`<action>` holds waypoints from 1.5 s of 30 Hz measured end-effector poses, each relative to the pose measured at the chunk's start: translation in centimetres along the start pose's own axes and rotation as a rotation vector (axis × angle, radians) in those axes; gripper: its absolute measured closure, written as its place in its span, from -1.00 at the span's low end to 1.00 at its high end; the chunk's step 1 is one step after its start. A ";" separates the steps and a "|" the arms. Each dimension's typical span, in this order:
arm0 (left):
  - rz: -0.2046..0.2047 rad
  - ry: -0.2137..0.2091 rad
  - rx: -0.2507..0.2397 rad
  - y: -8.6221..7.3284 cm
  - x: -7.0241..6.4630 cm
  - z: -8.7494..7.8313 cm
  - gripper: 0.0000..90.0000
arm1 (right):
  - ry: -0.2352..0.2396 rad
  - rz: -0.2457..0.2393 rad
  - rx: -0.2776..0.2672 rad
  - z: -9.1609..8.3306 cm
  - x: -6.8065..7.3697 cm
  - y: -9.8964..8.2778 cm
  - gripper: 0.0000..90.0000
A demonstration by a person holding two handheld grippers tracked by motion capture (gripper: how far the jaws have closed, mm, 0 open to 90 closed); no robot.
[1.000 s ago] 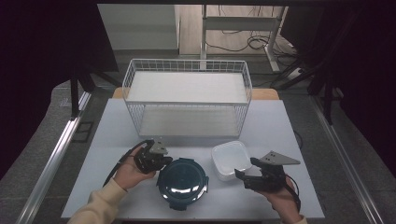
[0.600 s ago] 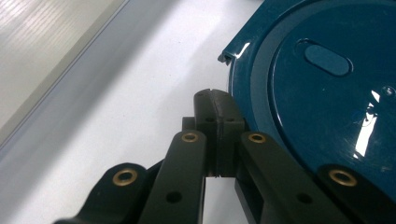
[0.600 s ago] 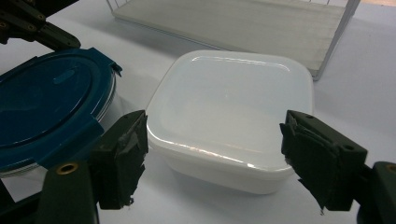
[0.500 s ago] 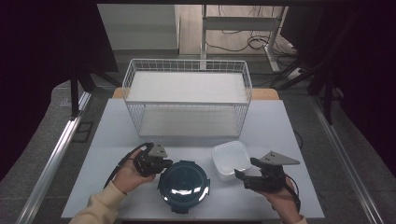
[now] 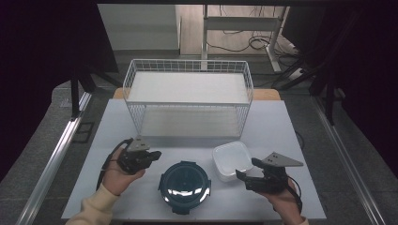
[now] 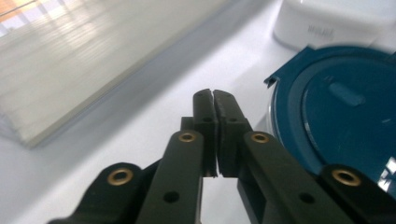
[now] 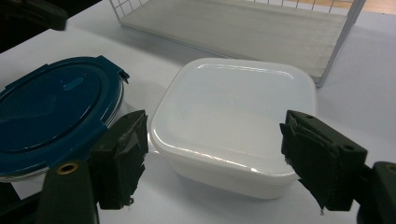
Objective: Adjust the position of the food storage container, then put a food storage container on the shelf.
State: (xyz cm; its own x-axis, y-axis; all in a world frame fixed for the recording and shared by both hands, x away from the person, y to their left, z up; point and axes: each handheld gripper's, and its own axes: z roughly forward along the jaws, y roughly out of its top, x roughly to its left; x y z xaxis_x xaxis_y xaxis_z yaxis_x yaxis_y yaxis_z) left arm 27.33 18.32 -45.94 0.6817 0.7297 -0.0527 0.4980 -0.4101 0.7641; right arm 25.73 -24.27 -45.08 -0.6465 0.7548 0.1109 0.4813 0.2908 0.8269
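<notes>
Near the desk's front edge: round container (image 5: pixel 184 187) with a dark teal clip-on lid, shut; contents hidden. It serves as the landmark below.
White container: square tub (image 5: pixel 233 161) with a white lid, shut, contents hidden; it sits just right of the round container and a little farther back, very close to it.
Wire basket: large white wire basket (image 5: pixel 187 101) well behind the round container, with a pale board as its floor.
Desk: pale grey desk (image 5: pixel 291 140), bare around the containers and basket.
Left gripper: left gripper (image 5: pixel 151 155) held in a hand just left of the round container, its jaws pressed together on nothing, tips pointing toward the container's rim.
Right gripper: right gripper (image 5: pixel 245 169) held in a hand to the right of the round container, in front of the white container; jaws spread wide apart, aimed at the tub without touching it.
Surroundings: dark floor, a metal rail at left, and cables and frame legs beyond the basket.
Left gripper view: closed pads (image 6: pixel 212 126) beside the teal lid (image 6: pixel 345 116), with a lid clip and the white tub's corner (image 6: pixel 336 23) behind.
Right gripper view: white tub (image 7: pixel 233 121) framed between the open pads (image 7: pixel 123 154), teal lid (image 7: pixel 51 112) at left, basket floor (image 7: pixel 243 28) behind.
</notes>
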 end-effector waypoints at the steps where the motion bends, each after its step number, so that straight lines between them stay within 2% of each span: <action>1: -0.026 -0.001 -0.009 -0.3 0.0 -0.4 0.86 | 0.000 0.000 -0.002 0.0 0.0 0.0 -0.50; 2: -0.056 0.002 -0.013 -0.6 -0.1 -0.7 0.75 | 0.001 -0.001 -0.004 -0.1 0.0 0.0 -0.50; 4: -0.112 0.044 -0.012 -1.3 -0.4 -1.3 0.49 | -0.001 -0.006 -0.006 -0.1 0.1 0.0 -0.50; 6: -0.130 0.056 0.021 -1.7 -0.7 -1.5 0.20 | 0.001 -0.010 -0.008 -0.1 0.2 0.0 -0.50; 8: -0.152 0.055 0.022 -2.1 -0.8 -1.7 -0.03 | 0.005 -0.016 -0.010 0.0 0.3 0.0 -0.50; 9: -0.160 0.053 0.021 -2.3 -0.8 -1.8 -0.24 | 0.025 -0.010 -0.015 -0.1 0.3 0.1 -0.50; 12: -0.184 0.058 0.019 -2.8 -0.6 -1.9 -0.35 | 0.034 -0.007 -0.020 -0.1 0.4 0.1 -0.50; 21: -0.246 0.022 -0.001 -3.0 0.1 -1.9 -0.48 | 0.029 -0.018 -0.029 0.1 0.6 0.0 -0.53; 29: -0.273 0.035 -0.014 -3.3 0.2 -2.1 -0.47 | 0.048 0.005 -0.064 -0.1 0.7 0.1 -0.58; 33: -0.282 0.034 -0.025 -3.4 0.1 -2.4 -0.55 | 0.047 0.012 -0.063 -0.1 0.7 0.2 -0.58; 37: -0.314 0.064 -0.031 -3.4 0.1 -2.4 -0.70 | 0.048 0.018 -0.057 -0.2 0.8 0.1 -0.57; 41: -0.319 0.043 -0.030 -3.5 -0.2 -2.3 -0.71 | 0.044 0.027 -0.055 0.0 1.0 0.0 -0.57; 45: -0.325 0.014 -0.026 -3.7 -0.6 -2.4 -0.72 | 0.052 0.018 -0.039 0.5 1.9 -0.1 -0.58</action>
State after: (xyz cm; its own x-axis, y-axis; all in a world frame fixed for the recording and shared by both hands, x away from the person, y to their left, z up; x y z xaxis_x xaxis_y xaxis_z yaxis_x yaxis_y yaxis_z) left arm 23.80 20.69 -47.21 0.4816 0.8278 -0.2877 0.6743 -0.1402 0.7251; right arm 24.70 -22.56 -45.21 -0.6682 0.7280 0.1534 0.4703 0.2536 0.8453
